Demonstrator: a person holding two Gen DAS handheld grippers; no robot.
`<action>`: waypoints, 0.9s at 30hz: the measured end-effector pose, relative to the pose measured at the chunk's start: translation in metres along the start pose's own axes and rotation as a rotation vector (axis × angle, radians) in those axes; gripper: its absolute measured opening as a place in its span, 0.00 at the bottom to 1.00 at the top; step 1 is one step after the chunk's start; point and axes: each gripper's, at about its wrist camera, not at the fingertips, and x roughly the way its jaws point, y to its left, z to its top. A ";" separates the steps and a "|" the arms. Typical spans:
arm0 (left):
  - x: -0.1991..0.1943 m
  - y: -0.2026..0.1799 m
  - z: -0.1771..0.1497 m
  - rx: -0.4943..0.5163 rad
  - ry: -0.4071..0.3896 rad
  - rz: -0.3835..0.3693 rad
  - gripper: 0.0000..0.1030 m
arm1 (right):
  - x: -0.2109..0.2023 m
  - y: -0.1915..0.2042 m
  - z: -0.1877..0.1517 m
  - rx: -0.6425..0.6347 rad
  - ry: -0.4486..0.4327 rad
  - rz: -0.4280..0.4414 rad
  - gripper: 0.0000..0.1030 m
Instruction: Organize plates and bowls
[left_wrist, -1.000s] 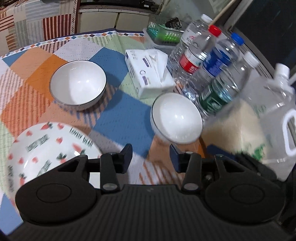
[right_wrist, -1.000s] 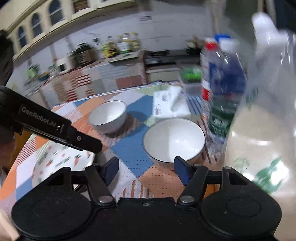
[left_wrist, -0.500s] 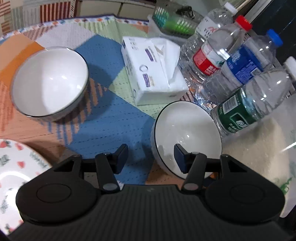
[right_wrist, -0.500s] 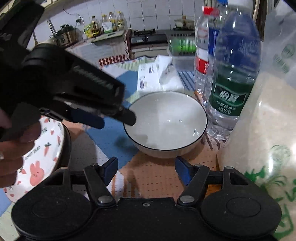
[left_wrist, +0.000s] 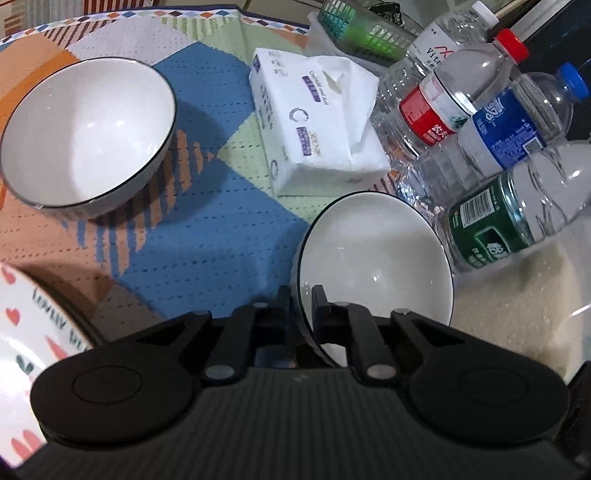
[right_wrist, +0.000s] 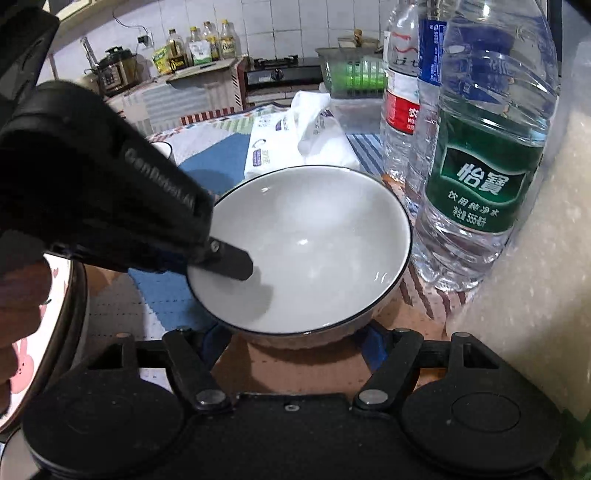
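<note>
My left gripper (left_wrist: 301, 295) is shut on the near-left rim of a white bowl with a dark rim (left_wrist: 376, 251), one finger inside and one outside. From the right wrist view the same bowl (right_wrist: 314, 251) sits close ahead, with the left gripper's inner finger (right_wrist: 236, 264) lying on its inside wall. My right gripper (right_wrist: 295, 339) is low at the bowl's near side; its jaws are opening, the bowl's base sits between the blue pads, and they do not press on it. A second white bowl (left_wrist: 88, 129) stands far left. A patterned plate (left_wrist: 33, 332) lies near left.
A tissue pack (left_wrist: 317, 118) lies behind the held bowl. Several water bottles (left_wrist: 495, 221) crowd its right side, with a bag of rice (left_wrist: 517, 306) beside them and a green basket (left_wrist: 362, 29) at the back. A person's hand (right_wrist: 18, 295) holds the left gripper.
My left gripper came down to the near bowl and closed on its rim. My right gripper sank closer to the same bowl and its jaws spread wider.
</note>
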 end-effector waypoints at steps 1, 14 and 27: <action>-0.003 0.001 -0.001 -0.007 0.007 -0.004 0.10 | -0.001 0.000 0.000 -0.007 0.000 0.010 0.75; -0.074 -0.013 -0.023 -0.001 0.052 0.031 0.10 | -0.063 0.017 -0.005 -0.112 -0.027 0.091 0.78; -0.160 -0.025 -0.072 0.017 0.065 0.097 0.10 | -0.144 0.053 -0.024 -0.287 -0.094 0.178 0.80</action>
